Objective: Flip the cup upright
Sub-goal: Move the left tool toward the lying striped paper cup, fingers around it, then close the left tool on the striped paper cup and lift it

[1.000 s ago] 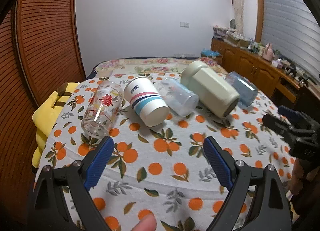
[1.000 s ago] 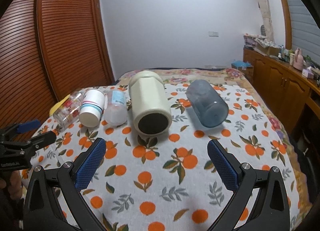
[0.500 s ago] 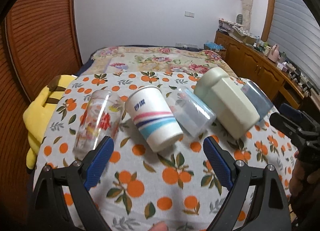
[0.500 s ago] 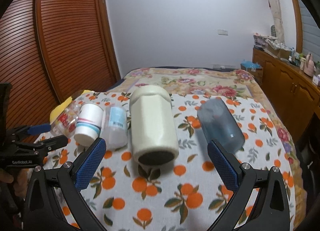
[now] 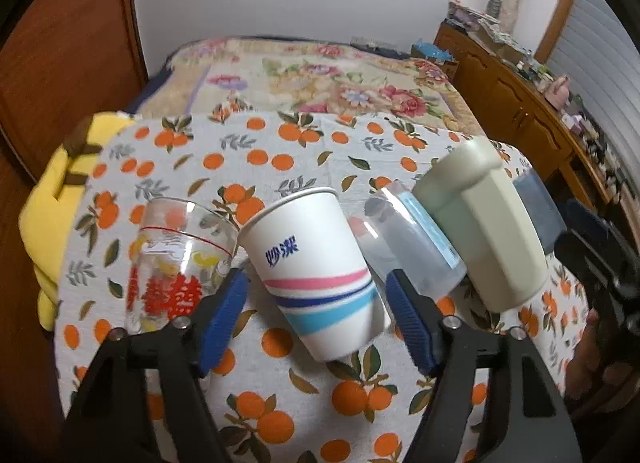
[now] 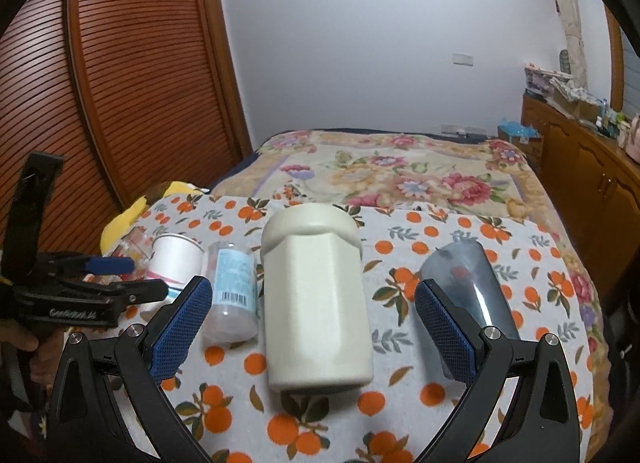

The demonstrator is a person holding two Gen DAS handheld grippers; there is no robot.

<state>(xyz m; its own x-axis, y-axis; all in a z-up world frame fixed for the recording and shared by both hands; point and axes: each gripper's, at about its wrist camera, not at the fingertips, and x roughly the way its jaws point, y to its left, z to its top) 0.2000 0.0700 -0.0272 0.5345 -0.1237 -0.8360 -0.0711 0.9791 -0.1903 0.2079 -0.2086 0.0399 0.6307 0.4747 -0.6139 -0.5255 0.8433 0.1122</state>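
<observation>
Several cups lie on their sides in a row on the orange-print cloth (image 5: pixel 280 151). In the left wrist view my left gripper (image 5: pixel 316 315) is open, its blue pads on either side of the white paper cup (image 5: pixel 316 263) with pink and blue stripes. A printed glass (image 5: pixel 172 263) lies to its left and a clear plastic cup (image 5: pixel 412 243) to its right. In the right wrist view my right gripper (image 6: pixel 312 327) is open, straddling the large cream mug (image 6: pixel 316 299). A blue-grey cup (image 6: pixel 468 283) lies to its right.
A yellow plush (image 5: pixel 52 199) lies at the table's left edge. A flowered bedspread (image 6: pixel 392 175) lies behind the table. A wooden cabinet (image 6: pixel 592 179) runs along the right wall and a slatted wooden door (image 6: pixel 120 83) stands on the left.
Both grippers have moved forward and down toward the cups. The left now frames the paper cup, the right frames the cream mug. Both stay open.
</observation>
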